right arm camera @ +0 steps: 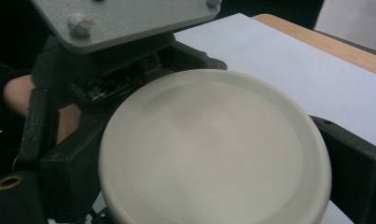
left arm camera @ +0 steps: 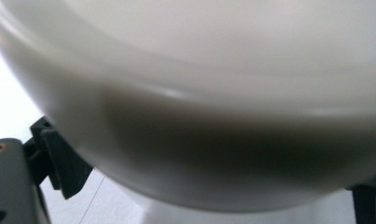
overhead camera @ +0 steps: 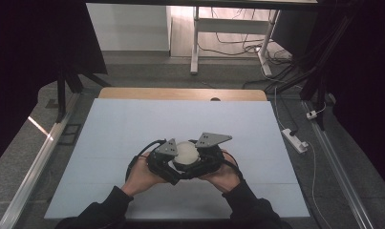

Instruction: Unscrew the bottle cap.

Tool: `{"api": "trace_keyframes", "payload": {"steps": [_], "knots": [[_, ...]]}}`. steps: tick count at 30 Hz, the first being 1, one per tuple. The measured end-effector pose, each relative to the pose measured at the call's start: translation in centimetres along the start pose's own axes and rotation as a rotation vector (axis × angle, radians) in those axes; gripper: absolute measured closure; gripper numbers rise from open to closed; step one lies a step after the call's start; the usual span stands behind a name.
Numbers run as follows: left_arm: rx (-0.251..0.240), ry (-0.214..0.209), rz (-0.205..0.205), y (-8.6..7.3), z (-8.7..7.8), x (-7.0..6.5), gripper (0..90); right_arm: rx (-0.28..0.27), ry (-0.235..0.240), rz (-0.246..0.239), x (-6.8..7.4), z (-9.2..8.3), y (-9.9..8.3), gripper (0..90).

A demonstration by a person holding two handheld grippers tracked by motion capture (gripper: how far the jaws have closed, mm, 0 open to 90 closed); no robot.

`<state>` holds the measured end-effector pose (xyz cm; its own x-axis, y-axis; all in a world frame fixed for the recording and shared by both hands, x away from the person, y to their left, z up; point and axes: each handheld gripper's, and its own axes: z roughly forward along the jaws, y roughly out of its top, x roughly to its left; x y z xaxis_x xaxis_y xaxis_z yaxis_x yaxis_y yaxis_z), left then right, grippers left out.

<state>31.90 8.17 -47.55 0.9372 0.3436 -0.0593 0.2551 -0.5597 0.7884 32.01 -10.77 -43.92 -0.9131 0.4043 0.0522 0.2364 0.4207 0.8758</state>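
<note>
A white round container (overhead camera: 186,151) with a flat disc-shaped top (right arm camera: 213,149) is held just above the pale blue table mat (overhead camera: 133,119), near the front centre. My left gripper (overhead camera: 173,167) closes on it from the left; up close its curved white side (left arm camera: 199,93) sits between the two black jaws. My right gripper (right arm camera: 213,179) clamps the disc's rim from the right, one jaw on each side. The left gripper's grey plate (right arm camera: 120,18) shows just beyond the disc. A hand holds each gripper.
A wooden table edge (overhead camera: 180,93) borders the mat at the back. On the floor to the right lies a white power strip (overhead camera: 295,140) with cables. A white desk frame (overhead camera: 195,43) stands behind the table, and a metal rail (overhead camera: 37,157) runs along the left.
</note>
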Motion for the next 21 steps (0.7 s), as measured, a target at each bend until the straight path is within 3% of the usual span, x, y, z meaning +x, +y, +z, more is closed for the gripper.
{"api": "trace_keyframes", "payload": {"steps": [8, 13, 16, 21], "knots": [[0.005, -0.076, 0.038, -0.2, -0.1, 0.4, 7.5, 0.007, 0.111, -0.031, -0.8, 0.0, -0.1, 7.1], [0.011, -0.127, 0.064, -0.3, -0.1, 0.4, 7.4, 0.008, 0.214, -0.044, -1.5, 0.0, -0.2, 7.0], [0.018, -0.131, 0.077, -0.2, 0.0, 0.2, 7.4, 0.017, 0.271, -0.059, -1.8, -0.1, -0.3, 6.9], [0.015, -0.098, 0.068, -0.1, 0.0, 0.1, 7.4, 0.023, 0.231, -0.049, -1.6, -0.2, -0.2, 2.7]]}}
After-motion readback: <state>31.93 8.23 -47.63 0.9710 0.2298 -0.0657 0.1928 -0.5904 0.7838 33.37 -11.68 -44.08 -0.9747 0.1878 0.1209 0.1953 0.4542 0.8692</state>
